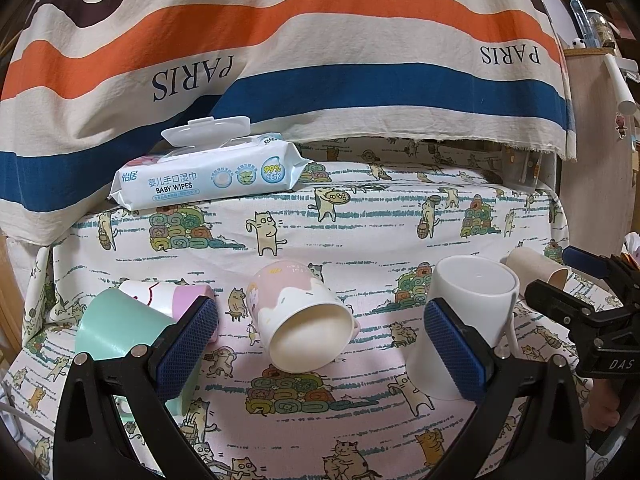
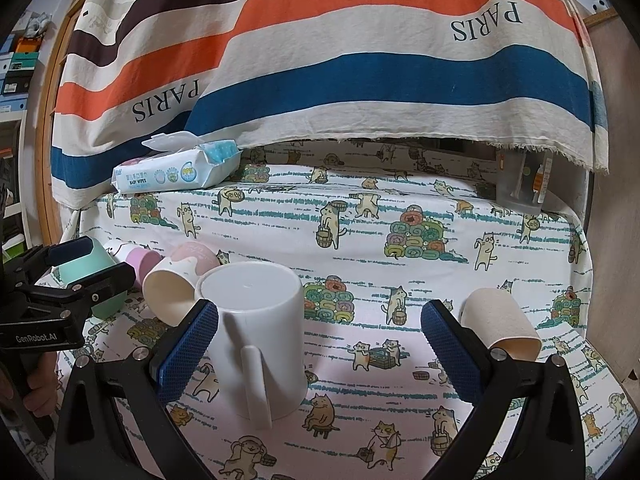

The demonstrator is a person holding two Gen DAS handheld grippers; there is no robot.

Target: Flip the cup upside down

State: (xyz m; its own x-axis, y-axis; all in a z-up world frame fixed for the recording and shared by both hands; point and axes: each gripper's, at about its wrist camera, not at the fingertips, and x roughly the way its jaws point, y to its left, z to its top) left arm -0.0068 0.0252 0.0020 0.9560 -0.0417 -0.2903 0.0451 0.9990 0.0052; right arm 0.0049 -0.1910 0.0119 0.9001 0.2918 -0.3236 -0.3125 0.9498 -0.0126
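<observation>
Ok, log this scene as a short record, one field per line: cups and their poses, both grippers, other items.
white mug: upside down, flat base up, handle facing the right wrist camera
pink and white mug: on its side, mouth toward the left wrist camera
green cup: upside down, far left
beige cup: on its side, at the right
left gripper: open, empty
right gripper: open, empty
baby wipes pack: at the back, lid open
surface: cat-print cloth
</observation>
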